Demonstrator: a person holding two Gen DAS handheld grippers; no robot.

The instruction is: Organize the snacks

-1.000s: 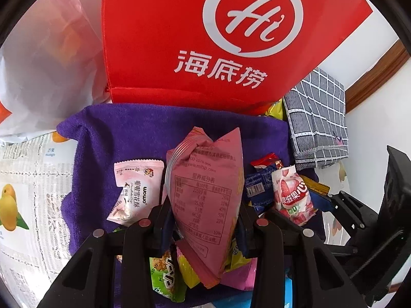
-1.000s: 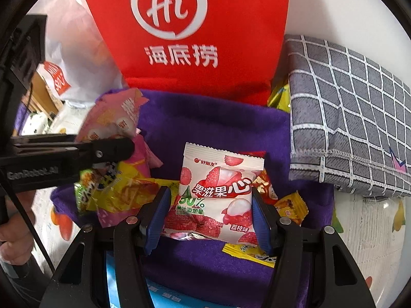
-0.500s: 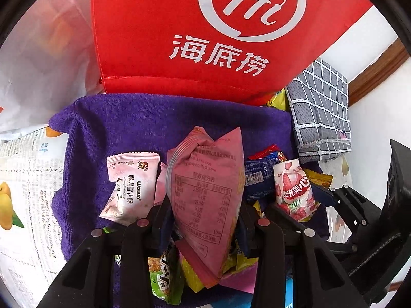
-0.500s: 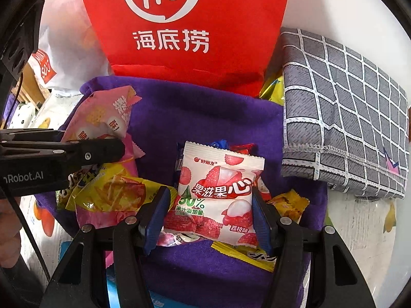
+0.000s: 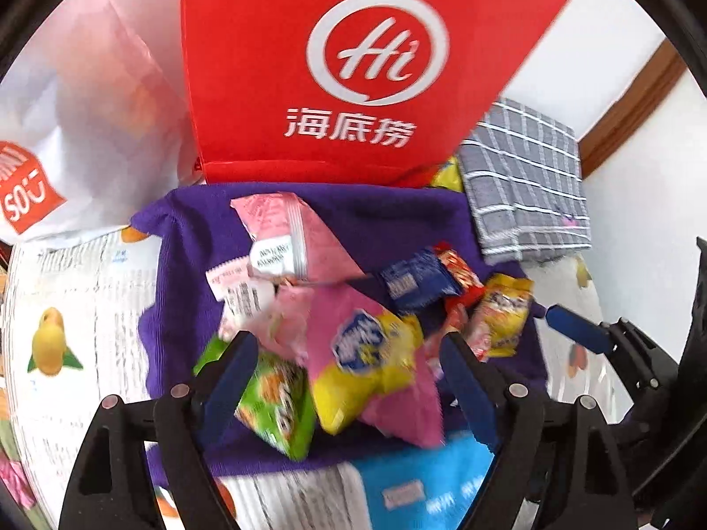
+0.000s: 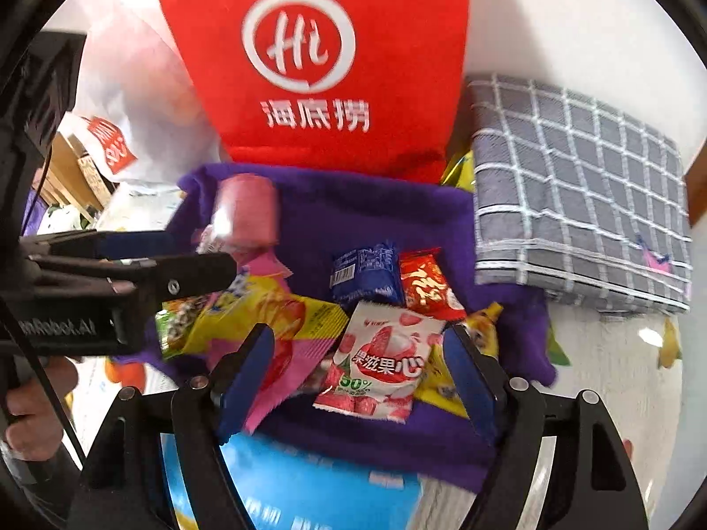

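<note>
Both hand-held grippers are hovering over a purple terry cloth (image 5: 397,216) spread on a fruit-printed table cover (image 5: 79,309), with snack packets heaped on the cloth.

The left gripper (image 5: 349,375) is standing with its blue-padded fingers (image 5: 229,375) spread wide and gripping nothing. Between and below them, a pink and yellow crinkled snack bag (image 5: 371,371) is lying on the pile, and a green foil packet (image 5: 276,402) is sitting just to its left. A pale pink pouch with a white barcode label (image 5: 283,238) is lying farther off, blurred, on the far left part of the cloth.

The right gripper (image 6: 358,366) is likewise spread wide and empty. A white packet printed with red strawberries (image 6: 384,362) is resting flat on the cloth between its fingers; whether it is touching the pads cannot be told. Just beyond it, a dark blue wrapper (image 6: 364,274) and a red wrapper (image 6: 426,282) are lying side by side, and a small yellow packet (image 6: 481,322) is sitting near the right finger.

A red paper bag with a white round logo (image 6: 318,62) is standing at the far edge of the cloth, and a folded grey checked towel (image 6: 583,190) is lying to the right.
</note>
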